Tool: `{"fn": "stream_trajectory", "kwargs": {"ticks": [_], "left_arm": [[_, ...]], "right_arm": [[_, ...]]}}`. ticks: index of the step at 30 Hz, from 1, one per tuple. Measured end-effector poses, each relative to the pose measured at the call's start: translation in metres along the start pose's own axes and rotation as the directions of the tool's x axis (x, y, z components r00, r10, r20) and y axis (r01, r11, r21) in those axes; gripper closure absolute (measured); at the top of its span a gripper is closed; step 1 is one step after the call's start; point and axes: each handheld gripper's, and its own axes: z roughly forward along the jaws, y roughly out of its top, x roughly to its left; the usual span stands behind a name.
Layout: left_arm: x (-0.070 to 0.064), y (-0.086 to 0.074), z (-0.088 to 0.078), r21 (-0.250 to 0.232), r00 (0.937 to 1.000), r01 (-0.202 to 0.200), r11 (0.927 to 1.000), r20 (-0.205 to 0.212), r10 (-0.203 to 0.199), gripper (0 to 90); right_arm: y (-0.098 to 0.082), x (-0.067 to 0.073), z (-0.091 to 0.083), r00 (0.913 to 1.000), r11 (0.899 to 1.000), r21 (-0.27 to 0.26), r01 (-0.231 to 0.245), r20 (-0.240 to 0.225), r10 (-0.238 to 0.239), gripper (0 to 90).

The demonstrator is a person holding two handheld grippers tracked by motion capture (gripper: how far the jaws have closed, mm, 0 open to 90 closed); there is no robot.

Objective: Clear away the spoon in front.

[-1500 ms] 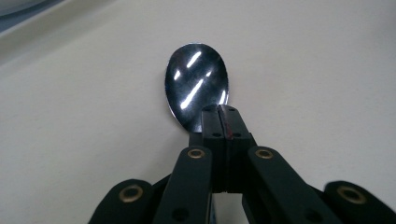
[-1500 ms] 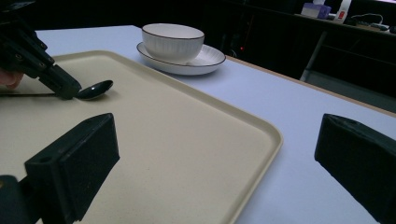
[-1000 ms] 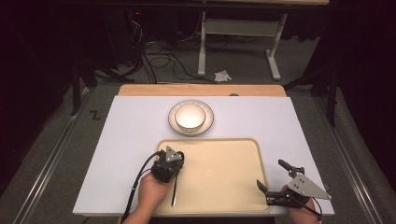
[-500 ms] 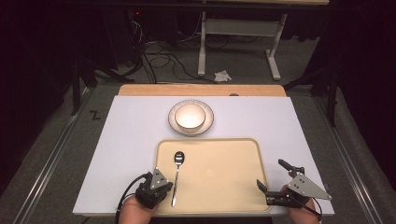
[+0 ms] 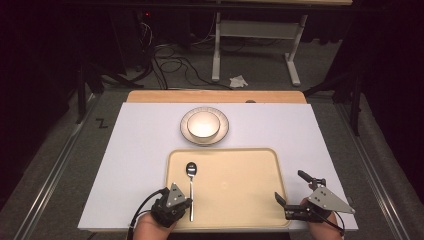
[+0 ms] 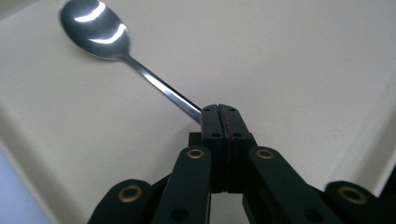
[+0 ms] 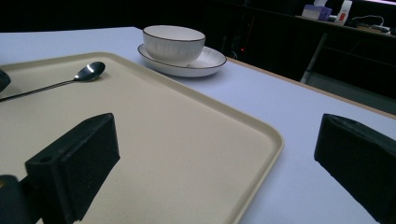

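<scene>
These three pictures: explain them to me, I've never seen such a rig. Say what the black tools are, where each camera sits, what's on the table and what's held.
A person holds a hand-held two-jaw tool in each hand. One camera looks down from above; one rides on each tool. On the white table lie a beige plastic tray and a white bowl on a white saucer. The left gripper, jaws shut, pinches the handle of a shiny metal spoon lying on the tray. The right gripper waits open, astride the tray's right rim.

Each black hand-held gripper (image 5: 186, 206) has brass-ringed pivots and a grey triangular plate.
</scene>
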Motion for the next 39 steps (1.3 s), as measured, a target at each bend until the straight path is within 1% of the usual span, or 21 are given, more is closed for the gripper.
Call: {"fn": "stream_trajectory", "kwargs": {"ticks": [3, 5, 7, 8, 9, 11, 14, 18, 20, 21, 23, 25, 26, 27, 28, 29, 30, 32, 33, 36, 39], "left_arm": [[0.013, -0.001, -0.008, -0.053, 0.9987, 0.039, 0.9978, -0.032, -0.041, 75.6], [0.023, -0.001, -0.014, -0.093, 0.9967, 0.045, 0.9946, -0.063, -0.051, 67.0], [0.035, 0.000, -0.021, -0.121, 0.9946, 0.028, 0.9922, -0.096, -0.040, 57.9], [0.042, 0.001, -0.025, -0.138, 0.9939, 0.023, 0.9902, -0.103, -0.038, 52.6], [0.049, 0.001, -0.029, -0.151, 0.9924, 0.027, 0.9882, -0.115, -0.044, 48.7], [0.064, -0.001, -0.036, -0.189, 0.9902, 0.052, 0.9806, -0.117, -0.076, 38.9], [0.078, -0.011, -0.048, -0.222, 0.9877, 0.056, 0.9734, -0.130, -0.087, 33.6], [0.082, -0.020, -0.063, -0.267, 0.9827, 0.069, 0.9613, -0.148, -0.111, 16.8], [0.083, -0.023, -0.069, -0.293, 0.9814, 0.072, 0.9535, -0.150, -0.121, 10.9], [0.083, -0.024, -0.071, -0.298, 0.9806, 0.073, 0.9516, -0.152, -0.123, 7.4], [0.084, -0.027, -0.075, -0.311, 0.9807, 0.075, 0.9475, -0.149, -0.127, 3.3], [0.086, -0.029, -0.077, -0.329, 0.9803, 0.094, 0.9398, -0.135, -0.145, 1.7], [0.087, -0.030, -0.078, -0.339, 0.9792, 0.111, 0.9341, -0.123, -0.161, 1.3], [0.087, -0.030, -0.077, -0.346, 0.9780, 0.123, 0.9299, -0.117, -0.173, 1.2], [0.088, -0.030, -0.077, -0.345, 0.9775, 0.129, 0.9298, -0.114, -0.177, 1.2], [0.089, -0.030, -0.076, -0.338, 0.9774, 0.129, 0.9324, -0.116, -0.177, 1.3], [0.089, -0.031, -0.075, -0.331, 0.9772, 0.129, 0.9350, -0.118, -0.176, 1.3], [0.090, -0.031, -0.072, -0.319, 0.9763, 0.133, 0.9383, -0.121, -0.180, 1.3], [0.089, -0.032, -0.072, -0.313, 0.9764, 0.132, 0.9404, -0.122, -0.178, 1.3], [0.088, -0.032, -0.072, -0.313, 0.9760, 0.129, 0.9409, -0.128, -0.176, 1.3], [0.087, -0.032, -0.071, -0.314, 0.9764, 0.127, 0.9409, -0.127, -0.175, 1.5]], "right_arm": [[0.000, 0.000, 0.000, 1.0000, 1.000, 0.001, -0.001, -0.001, 0.001, 0.7], [0.000, 0.000, 0.000, 1.0000, 1.000, 0.003, 0.004, -0.002, -0.004, 0.7], [0.000, 0.000, 0.001, 1.0000, 1.000, 0.006, 0.008, -0.001, -0.008, 0.7], [-0.001, 0.000, 0.001, 1.0000, 1.000, 0.009, -0.001, -0.003, 0.001, 0.7], [-0.001, 0.000, 0.001, 1.0000, 1.000, 0.010, 0.005, -0.002, -0.005, 0.7], [-0.002, 0.000, 0.001, 1.0000, 1.000, 0.015, -0.001, 0.000, 0.001, 0.7], [-0.004, -0.002, 0.002, 0.9999, 1.000, 0.027, -0.005, 0.013, 0.005, 0.7], [-0.004, -0.003, 0.001, 0.9995, 0.999, 0.032, -0.016, 0.027, 0.015, 0.7], [-0.004, -0.003, 0.001, 0.9995, 1.000, 0.025, -0.010, 0.031, 0.010, 0.7], [-0.003, -0.003, 0.000, 0.9993, 1.000, 0.023, -0.019, 0.033, 0.018, 0.7], [-0.003, -0.002, 0.000, 0.9989, 0.999, 0.026, -0.023, 0.042, 0.022, 0.7], [-0.003, -0.001, 0.000, 0.9988, 0.999, 0.030, -0.023, 0.043, 0.022, 0.7], [-0.003, -0.002, 0.001, 0.9993, 1.000, 0.027, -0.008, 0.037, 0.007, 0.7], [-0.004, -0.003, 0.001, 0.9994, 1.000, 0.027, -0.009, 0.035, 0.008, 0.7], [-0.004, -0.002, 0.001, 0.9994, 1.000, 0.021, -0.015, 0.033, 0.014, 0.7], [-0.004, -0.002, 0.000, 0.9991, 0.999, 0.027, -0.024, 0.034, 0.023, 0.7], [-0.004, -0.004, 0.000, 0.9993, 1.000, 0.022, -0.016, 0.035, 0.015, 0.7], [-0.004, -0.004, -0.002, 0.9990, 0.999, 0.022, -0.027, 0.037, 0.026, 0.7], [-0.004, -0.005, -0.002, 0.9991, 1.000, 0.018, -0.021, 0.036, 0.021, 0.7], [-0.004, -0.005, -0.002, 0.9990, 0.999, 0.016, -0.032, 0.032, 0.031, 0.7], [-0.003, -0.005, -0.001, 0.9995, 1.000, 0.015, -0.015, 0.029, 0.014, 0.7]]}}
